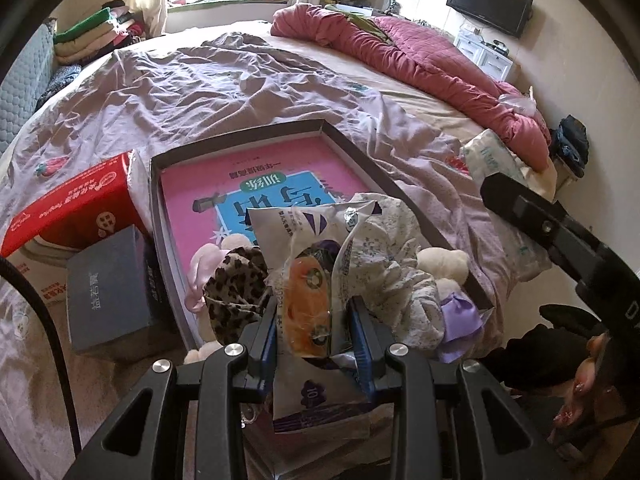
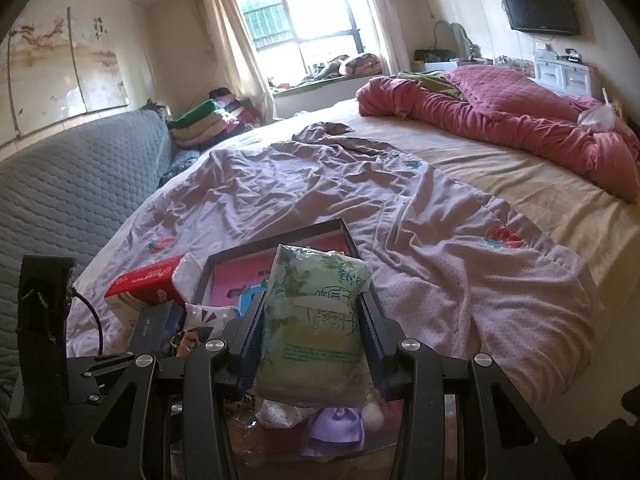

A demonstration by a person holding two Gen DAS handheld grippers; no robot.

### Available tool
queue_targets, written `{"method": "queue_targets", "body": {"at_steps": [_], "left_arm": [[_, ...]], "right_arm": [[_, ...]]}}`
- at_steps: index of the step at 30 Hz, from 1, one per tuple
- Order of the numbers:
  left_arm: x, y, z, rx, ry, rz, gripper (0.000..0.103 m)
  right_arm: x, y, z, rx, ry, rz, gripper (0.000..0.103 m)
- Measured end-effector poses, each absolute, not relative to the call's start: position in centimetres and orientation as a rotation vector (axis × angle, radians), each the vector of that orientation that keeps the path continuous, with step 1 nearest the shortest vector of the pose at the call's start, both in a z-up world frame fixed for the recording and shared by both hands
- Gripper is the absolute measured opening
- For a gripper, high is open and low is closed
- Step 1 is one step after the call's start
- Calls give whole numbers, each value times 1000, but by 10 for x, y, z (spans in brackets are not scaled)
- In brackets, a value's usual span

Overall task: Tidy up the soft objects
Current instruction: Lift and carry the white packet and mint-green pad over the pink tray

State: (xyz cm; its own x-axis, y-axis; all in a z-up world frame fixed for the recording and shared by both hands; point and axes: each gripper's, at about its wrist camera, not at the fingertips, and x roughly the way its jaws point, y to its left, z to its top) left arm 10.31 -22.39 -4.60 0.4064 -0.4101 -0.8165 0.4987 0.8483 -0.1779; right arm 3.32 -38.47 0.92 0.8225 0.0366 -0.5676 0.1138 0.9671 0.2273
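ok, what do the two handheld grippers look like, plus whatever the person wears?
Both the left gripper and the right gripper are black linkage frames with triangular cutouts and silver round pivot bolts. Fingers carry blue pads, ridged on the right gripper. A black cable runs to the left unit, whose body carries white lettering. The hand wears a black glove; decorated nails show.

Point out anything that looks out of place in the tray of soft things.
A hard pink workbook lies flat in the tray under the soft items, upside down to the left wrist camera. It is no soft object, so it looks misplaced.
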Motion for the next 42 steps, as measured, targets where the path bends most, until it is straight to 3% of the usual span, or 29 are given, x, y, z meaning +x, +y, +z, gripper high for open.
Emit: {"method": "queue_targets", "body": {"at_steps": [42], "left_arm": [[119,-211,-61,13,1046,-642,35]], "right_arm": [[70,-363,-42,235,738,18,46]]}}
